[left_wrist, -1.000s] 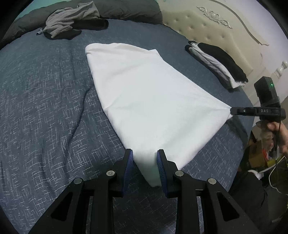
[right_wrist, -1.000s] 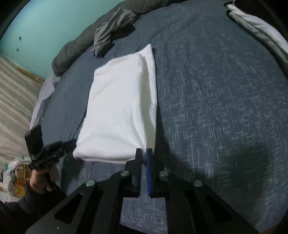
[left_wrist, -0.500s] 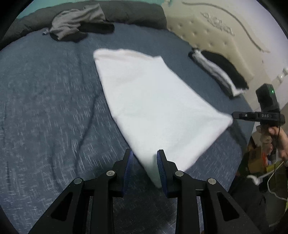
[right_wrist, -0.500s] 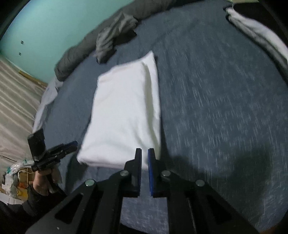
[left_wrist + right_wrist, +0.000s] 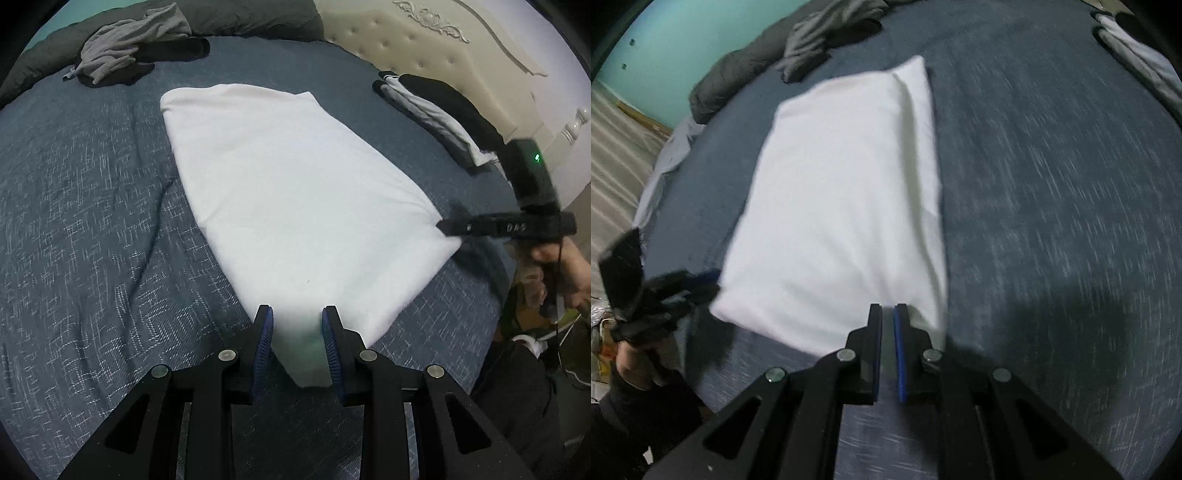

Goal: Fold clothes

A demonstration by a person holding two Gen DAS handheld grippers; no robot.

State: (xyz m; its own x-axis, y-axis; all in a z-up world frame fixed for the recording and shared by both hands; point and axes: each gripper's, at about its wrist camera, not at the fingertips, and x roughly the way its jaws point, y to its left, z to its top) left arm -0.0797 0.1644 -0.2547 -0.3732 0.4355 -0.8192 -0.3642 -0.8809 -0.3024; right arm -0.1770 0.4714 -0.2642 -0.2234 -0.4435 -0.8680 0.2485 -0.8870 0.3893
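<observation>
Tongs both clamping near corners of white garment (image 5: 295,192) lying ahead on bed (image 5: 92,221): left gripper (image 5: 297,328), right gripper (image 5: 888,325). Keeping edge taut, lifting evenly, folding forward.

A plain white garment (image 5: 295,199) fills the centre over a dark blue bedspread (image 5: 85,229) flecked with white. Upper left, crumpled grey clothing (image 5: 129,40); upper right, a black-and-white folded stack (image 5: 439,114) and cream headboard (image 5: 443,48).
</observation>
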